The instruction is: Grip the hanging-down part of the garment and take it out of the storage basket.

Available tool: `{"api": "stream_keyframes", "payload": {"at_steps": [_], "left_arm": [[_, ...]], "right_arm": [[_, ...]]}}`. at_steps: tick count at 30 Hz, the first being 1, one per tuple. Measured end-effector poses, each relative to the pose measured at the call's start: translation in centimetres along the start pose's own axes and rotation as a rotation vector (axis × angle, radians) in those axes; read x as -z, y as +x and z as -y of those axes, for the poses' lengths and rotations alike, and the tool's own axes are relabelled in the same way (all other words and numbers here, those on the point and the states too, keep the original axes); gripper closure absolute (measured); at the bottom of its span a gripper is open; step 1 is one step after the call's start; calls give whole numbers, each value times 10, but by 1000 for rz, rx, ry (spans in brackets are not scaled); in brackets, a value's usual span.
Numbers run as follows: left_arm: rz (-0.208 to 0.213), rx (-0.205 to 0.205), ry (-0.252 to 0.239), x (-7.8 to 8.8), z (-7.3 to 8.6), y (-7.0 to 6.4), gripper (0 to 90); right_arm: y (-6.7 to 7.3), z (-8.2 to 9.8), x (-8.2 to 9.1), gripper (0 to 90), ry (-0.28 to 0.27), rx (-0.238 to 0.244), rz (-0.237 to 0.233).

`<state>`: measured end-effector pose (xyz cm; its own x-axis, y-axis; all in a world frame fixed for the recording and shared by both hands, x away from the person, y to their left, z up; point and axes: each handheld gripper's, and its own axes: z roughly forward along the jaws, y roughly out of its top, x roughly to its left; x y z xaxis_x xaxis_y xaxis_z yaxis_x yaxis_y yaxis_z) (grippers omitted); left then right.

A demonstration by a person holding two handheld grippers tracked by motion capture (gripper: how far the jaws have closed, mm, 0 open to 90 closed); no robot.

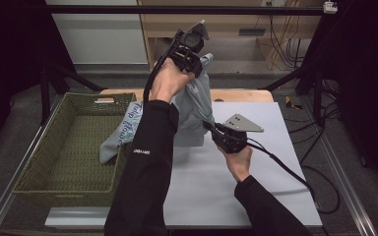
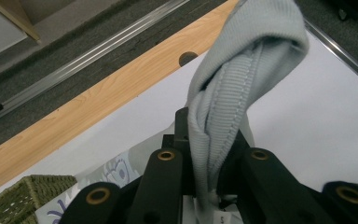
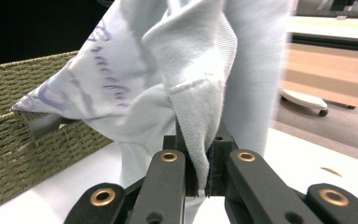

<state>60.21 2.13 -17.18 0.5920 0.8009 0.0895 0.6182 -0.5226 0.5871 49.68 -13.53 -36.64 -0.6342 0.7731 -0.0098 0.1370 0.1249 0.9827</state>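
While both hand-held grippers grip it, garment (image 1: 197,105) apparently trailing into basket (image 1: 44,177).

grey carpet floor (image 1: 10,123) around a wooden table (image 1: 241,95); pale wood cabinet (image 1: 236,29) and white panel (image 1: 98,34) behind, dark sides, loose cables (image 1: 280,44).

Overhead looks forward; gripper cameras close-up.

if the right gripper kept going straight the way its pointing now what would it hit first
The right gripper is already shut on the pale grey garment, so cloth comes first. Beyond that, its line seems to lead towards the woven basket, though depth is hard to judge.
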Motion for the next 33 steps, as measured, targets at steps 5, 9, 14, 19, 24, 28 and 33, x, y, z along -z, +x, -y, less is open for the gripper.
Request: {"api": "stream_keyframes", "payload": {"at_steps": [5, 9, 14, 19, 24, 28, 33], "left_arm": [[7, -2, 3, -3, 1, -2, 816], [13, -1, -1, -2, 1, -4, 816], [21, -3, -8, 1, 0, -7, 816], [30, -22, -8, 2, -4, -15, 816], [37, -31, -7, 0, -8, -22, 816], [45, -37, -13, -1, -11, -27, 816], [46, -44, -7, 0, -12, -28, 816]], "right_arm": [[-10, -10, 25, 879, -27, 53, 40], [-14, -13, 31, 880, -21, 49, 64], [-22, -19, 42, 880, -37, 47, 93], [-32, -24, 53, 881, -51, 38, 121], [-41, -27, 63, 880, -57, 30, 143], [-50, -31, 71, 881, -67, 23, 176], [-50, -35, 75, 881, -80, 22, 203]]}}
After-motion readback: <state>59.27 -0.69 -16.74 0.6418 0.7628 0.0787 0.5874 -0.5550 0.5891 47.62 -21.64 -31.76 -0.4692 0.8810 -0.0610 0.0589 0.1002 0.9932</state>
